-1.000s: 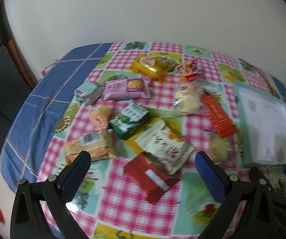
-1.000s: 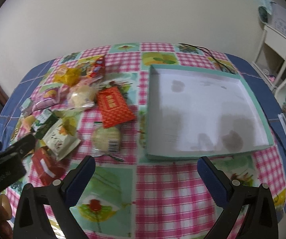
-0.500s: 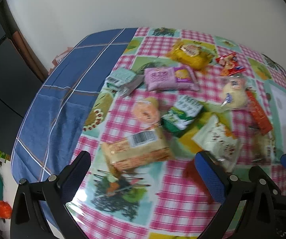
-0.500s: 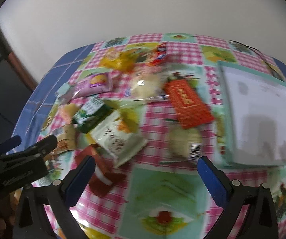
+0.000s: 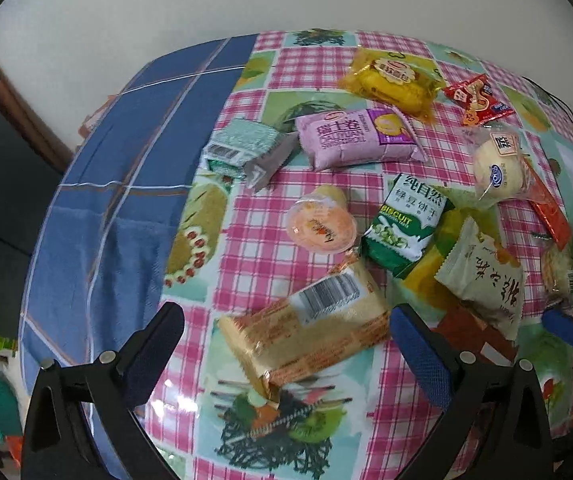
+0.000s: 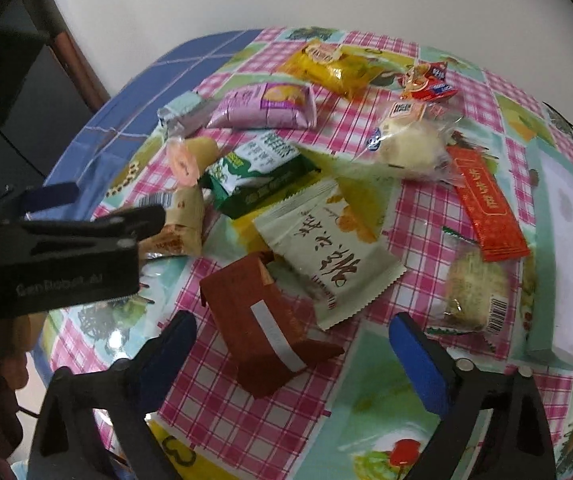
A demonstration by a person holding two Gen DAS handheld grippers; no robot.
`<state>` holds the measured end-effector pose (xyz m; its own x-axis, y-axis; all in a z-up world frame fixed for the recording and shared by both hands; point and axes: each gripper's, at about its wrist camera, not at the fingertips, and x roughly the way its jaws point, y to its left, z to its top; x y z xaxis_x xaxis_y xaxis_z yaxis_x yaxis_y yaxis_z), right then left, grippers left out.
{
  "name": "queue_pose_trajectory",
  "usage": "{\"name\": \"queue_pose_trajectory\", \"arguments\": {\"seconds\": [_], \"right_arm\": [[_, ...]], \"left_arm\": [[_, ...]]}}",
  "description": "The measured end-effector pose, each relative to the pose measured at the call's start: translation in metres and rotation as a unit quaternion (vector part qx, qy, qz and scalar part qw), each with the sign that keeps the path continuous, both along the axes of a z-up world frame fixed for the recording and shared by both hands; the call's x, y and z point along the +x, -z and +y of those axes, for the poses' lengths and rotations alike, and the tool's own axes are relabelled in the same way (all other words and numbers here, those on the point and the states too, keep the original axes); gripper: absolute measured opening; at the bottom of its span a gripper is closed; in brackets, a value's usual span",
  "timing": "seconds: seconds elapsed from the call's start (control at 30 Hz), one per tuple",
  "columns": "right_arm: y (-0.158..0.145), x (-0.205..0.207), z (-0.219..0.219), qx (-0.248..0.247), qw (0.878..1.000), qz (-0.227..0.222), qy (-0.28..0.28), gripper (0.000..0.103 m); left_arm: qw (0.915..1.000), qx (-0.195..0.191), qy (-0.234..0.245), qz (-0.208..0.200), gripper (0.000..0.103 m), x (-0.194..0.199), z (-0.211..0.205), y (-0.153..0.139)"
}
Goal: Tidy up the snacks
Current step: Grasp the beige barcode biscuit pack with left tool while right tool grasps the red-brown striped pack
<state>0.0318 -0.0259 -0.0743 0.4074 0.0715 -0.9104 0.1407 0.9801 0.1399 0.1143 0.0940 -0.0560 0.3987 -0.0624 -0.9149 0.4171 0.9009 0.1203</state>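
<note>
Several wrapped snacks lie scattered on the checked tablecloth. My left gripper (image 5: 286, 332) is open, with a tan barcode cake packet (image 5: 306, 328) between its fingers. A jelly cup (image 5: 322, 226), a green biscuit packet (image 5: 406, 220) and a pink roll packet (image 5: 358, 140) lie beyond it. My right gripper (image 6: 292, 340) is open over a brown-red packet (image 6: 262, 320). A pale green packet (image 6: 326, 248) and a clear-wrapped cookie (image 6: 474, 292) lie just ahead. The left gripper's body (image 6: 66, 248) shows at the right wrist view's left edge.
An empty teal-rimmed tray (image 6: 542, 240) stands at the right of the table. A yellow packet (image 5: 390, 80), a small red packet (image 5: 478, 98), a bun in clear wrap (image 5: 498, 172) and an orange-red bar (image 6: 486, 208) lie further back. The blue cloth (image 5: 126, 160) covers the table's left side.
Both grippers have swung left and come closer to the snack pile. The tan packet now sits between my left fingers, the brown-red packet between my right. Both stayed open.
</note>
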Motion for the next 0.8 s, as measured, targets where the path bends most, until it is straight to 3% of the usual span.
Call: {"name": "queue_pose_trajectory", "arguments": {"seconds": [0.13,0.3,0.47,0.67,0.7,0.8], "right_arm": [[0.005,0.003,0.002,0.001,1.0,0.006,-0.008,0.089],[0.011,0.01,0.009,-0.011,1.0,0.008,-0.016,0.084],[0.015,0.015,0.007,-0.006,1.0,0.012,-0.012,0.082],[0.013,0.015,0.002,-0.002,1.0,0.011,-0.005,0.076],[0.013,0.015,0.002,0.0,1.0,0.011,-0.003,0.075],[0.013,0.015,0.0,0.003,1.0,0.012,0.0,0.068]], "left_arm": [[0.9997,0.001,0.019,0.013,0.092,0.009,-0.008,0.008],[0.9989,-0.005,0.037,0.026,0.092,0.01,-0.013,0.013],[0.9967,-0.034,0.042,0.061,0.092,0.009,-0.011,0.023],[0.9956,-0.031,0.046,0.075,0.092,0.004,-0.008,0.029],[0.9955,-0.03,0.046,0.077,0.09,0.002,-0.007,0.029],[0.9958,-0.021,0.042,0.079,0.07,0.002,-0.006,0.031]]}}
